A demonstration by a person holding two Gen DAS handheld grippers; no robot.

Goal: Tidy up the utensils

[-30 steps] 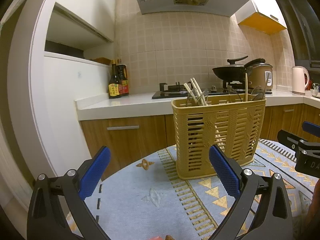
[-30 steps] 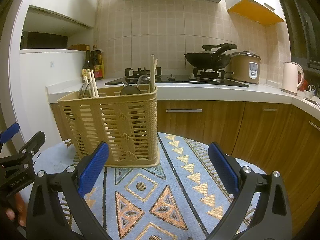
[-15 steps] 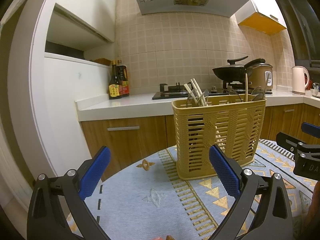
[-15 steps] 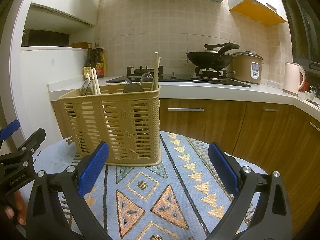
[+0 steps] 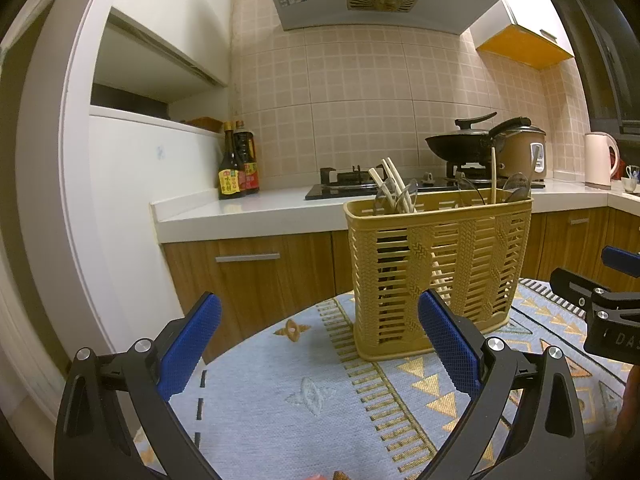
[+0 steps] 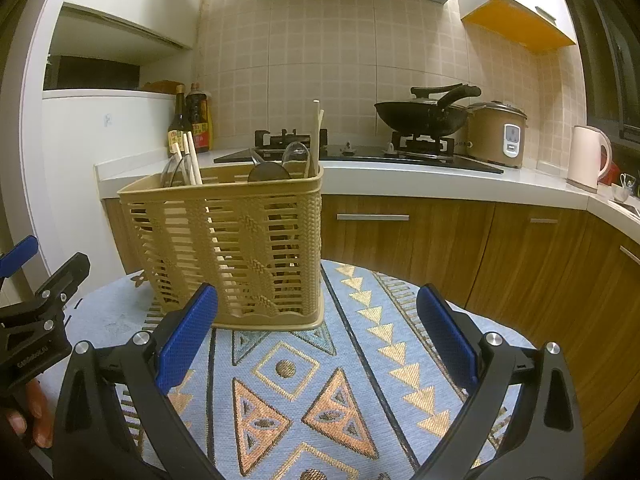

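A yellow slatted utensil basket stands upright on the round table's patterned blue cloth; it also shows in the right wrist view. Chopsticks and spoons stand inside it, in both ends. My left gripper is open and empty, in front of and left of the basket. My right gripper is open and empty, in front of and right of it. Each gripper shows at the edge of the other's view.
Behind the table runs a white kitchen counter with wooden cabinets, two sauce bottles, a gas hob, a black wok, a rice cooker and a kettle. A white fridge stands at left.
Both grippers have drawn back and lowered slightly, so the basket looks a little higher in both views. Both stay open and empty.
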